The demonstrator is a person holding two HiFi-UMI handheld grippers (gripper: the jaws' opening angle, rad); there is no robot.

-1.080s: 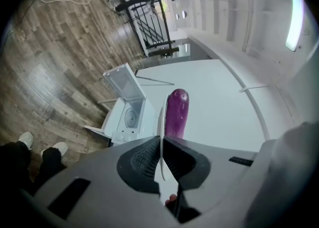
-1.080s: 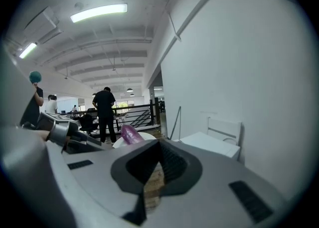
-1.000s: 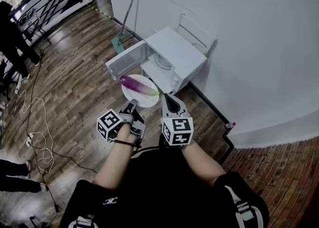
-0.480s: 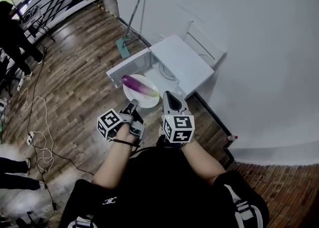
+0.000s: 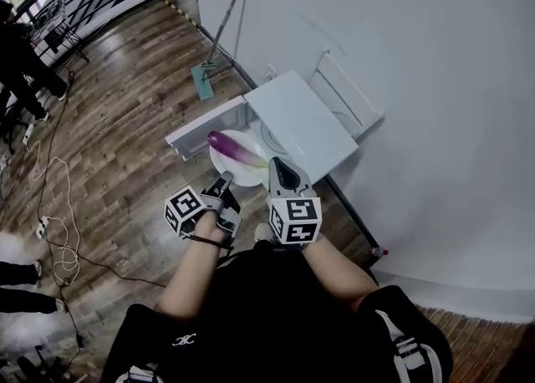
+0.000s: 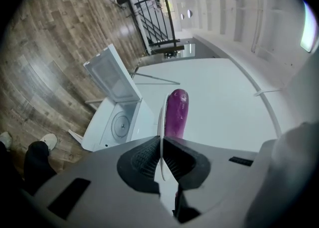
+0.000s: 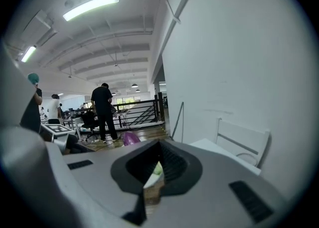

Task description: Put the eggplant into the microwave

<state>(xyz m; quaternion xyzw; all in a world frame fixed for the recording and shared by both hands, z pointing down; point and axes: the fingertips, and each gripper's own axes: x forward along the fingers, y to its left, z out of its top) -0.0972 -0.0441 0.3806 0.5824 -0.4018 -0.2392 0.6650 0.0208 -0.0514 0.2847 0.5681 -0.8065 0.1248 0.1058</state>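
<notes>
– Checking jaws first: what is gripped by the left gripper (image 5: 224,179)?
– The near rim of a white plate (image 5: 227,171) is pinched by it. In the left gripper view the rim is seen edge-on, clamped between the two pads, with the jaws nearly together.
– And the right gripper (image 5: 280,165)?
– The same plate is clamped by it, at the near right rim. White rim and a bit of green stem are seen between its jaws in the right gripper view.
– Where is the eggplant (image 5: 234,146) found?
– It is laid across the plate, purple end to the far left, green stem end towards the right gripper. It is not inside the microwave (image 5: 303,122).
– Microwave position?
– It is set on the wood floor (image 5: 125,147) against the white wall (image 5: 401,55), just beyond the plate. Its door (image 5: 203,133) is swung open to the left, and the turntable (image 6: 121,123) is seen inside. The plate is held just in front of the opening.
– Anything else noted?
– A mop (image 5: 201,83) is leaned on the wall to the far left of the microwave. A white rack (image 5: 347,93) is propped behind it.
</notes>
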